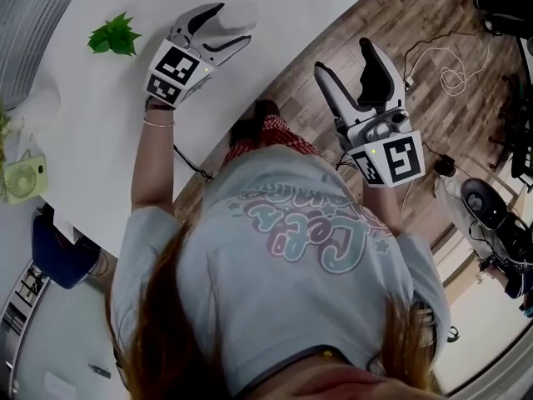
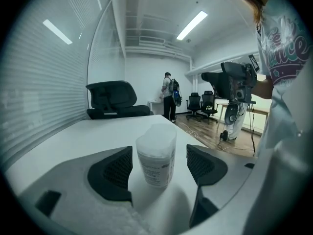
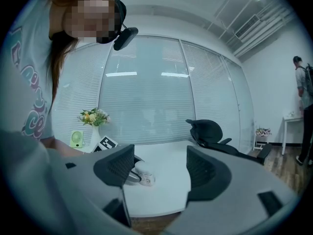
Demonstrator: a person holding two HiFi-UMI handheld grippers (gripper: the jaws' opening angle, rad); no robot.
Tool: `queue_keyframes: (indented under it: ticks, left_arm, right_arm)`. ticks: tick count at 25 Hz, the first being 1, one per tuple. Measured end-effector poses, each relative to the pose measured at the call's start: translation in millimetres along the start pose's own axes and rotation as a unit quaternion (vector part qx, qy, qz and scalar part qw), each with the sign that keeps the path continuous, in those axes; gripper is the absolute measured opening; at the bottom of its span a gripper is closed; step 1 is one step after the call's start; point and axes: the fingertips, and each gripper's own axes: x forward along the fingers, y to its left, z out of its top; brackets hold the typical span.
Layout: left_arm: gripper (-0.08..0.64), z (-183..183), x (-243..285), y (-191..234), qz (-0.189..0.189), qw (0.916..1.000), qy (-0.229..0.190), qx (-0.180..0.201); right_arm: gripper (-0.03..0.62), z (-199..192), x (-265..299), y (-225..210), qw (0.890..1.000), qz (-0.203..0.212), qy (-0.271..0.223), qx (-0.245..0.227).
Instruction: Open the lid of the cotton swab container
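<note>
The cotton swab container (image 2: pixel 156 155), a small clear tub with a white lid and a printed label, stands upright on the white table (image 2: pixel 88 136). My left gripper (image 2: pixel 159 163) is open and straddles the container, one jaw on each side with a gap to both. In the head view the container (image 1: pixel 239 17) shows pale between the jaws of the left gripper (image 1: pixel 233 25). My right gripper (image 1: pixel 343 57) is open and empty, held off the table over the wooden floor. From the right gripper (image 3: pixel 159 168) view, the container (image 3: pixel 145 173) is some way ahead.
A green leafy sprig (image 1: pixel 114 36) and a small green fan (image 1: pixel 23 177) are on the table's left part. A flower vase (image 3: pixel 93 117) stands nearby. A black office chair (image 2: pixel 115 99) is beyond the table. A person with a backpack (image 2: pixel 170 94) stands far off. Cables (image 1: pixel 441 65) lie on the floor.
</note>
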Motion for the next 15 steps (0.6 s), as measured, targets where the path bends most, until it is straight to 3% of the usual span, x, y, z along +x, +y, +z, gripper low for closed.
queue_keyframes:
  ticks: [15]
  left_arm:
    - [0.318,-11.1,20.5,-4.5,-0.043,0.9982,0.040,0.012]
  right_arm:
    - [0.321,2.7,2.0,-9.5,1.000,-0.007,-0.001,-0.001]
